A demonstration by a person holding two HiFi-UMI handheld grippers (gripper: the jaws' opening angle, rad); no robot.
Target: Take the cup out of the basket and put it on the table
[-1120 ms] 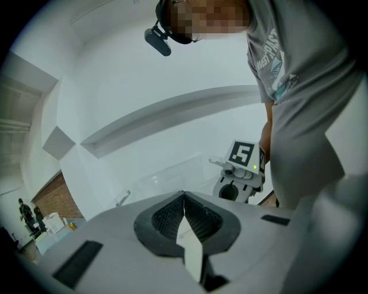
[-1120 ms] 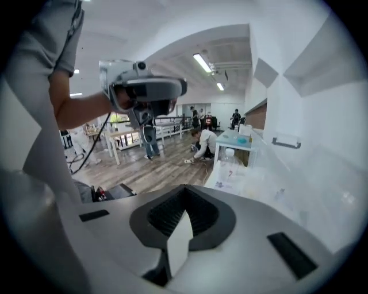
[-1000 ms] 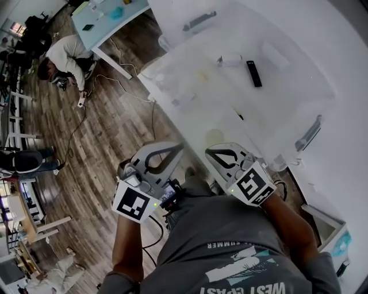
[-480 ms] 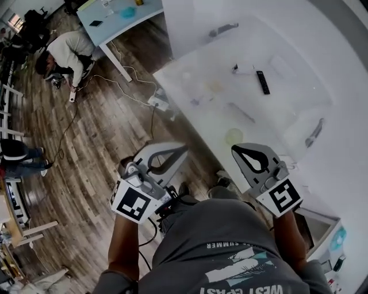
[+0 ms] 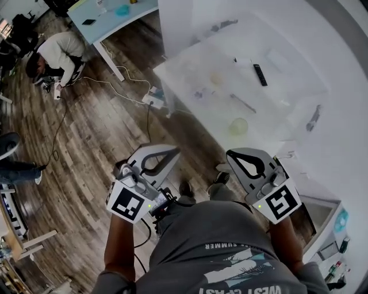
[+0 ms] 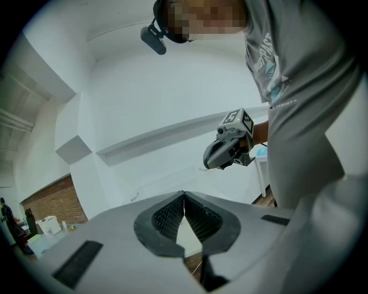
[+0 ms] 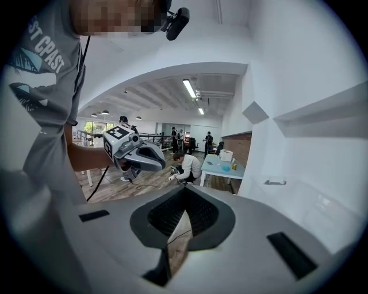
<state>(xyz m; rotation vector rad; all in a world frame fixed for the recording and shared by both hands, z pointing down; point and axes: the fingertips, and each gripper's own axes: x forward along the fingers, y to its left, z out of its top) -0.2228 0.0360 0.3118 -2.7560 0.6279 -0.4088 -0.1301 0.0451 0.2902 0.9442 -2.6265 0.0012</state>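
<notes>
Left gripper (image 5: 175,151) and right gripper (image 5: 231,155), jaws together on nothing, held level at our waist, short of the table (image 5: 299,63). The pale cup (image 5: 238,126), we judge, lies there; glare hides any basket.

Dark wood-plank floor (image 5: 98,132), large white table (image 5: 345,115), pale blue desk (image 5: 106,17) (farther off), white walls (image 7: 299,69), ceiling strip lights (image 7: 188,88)

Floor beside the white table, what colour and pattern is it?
The floor is brown wood planks, clearest in the head view.
</notes>
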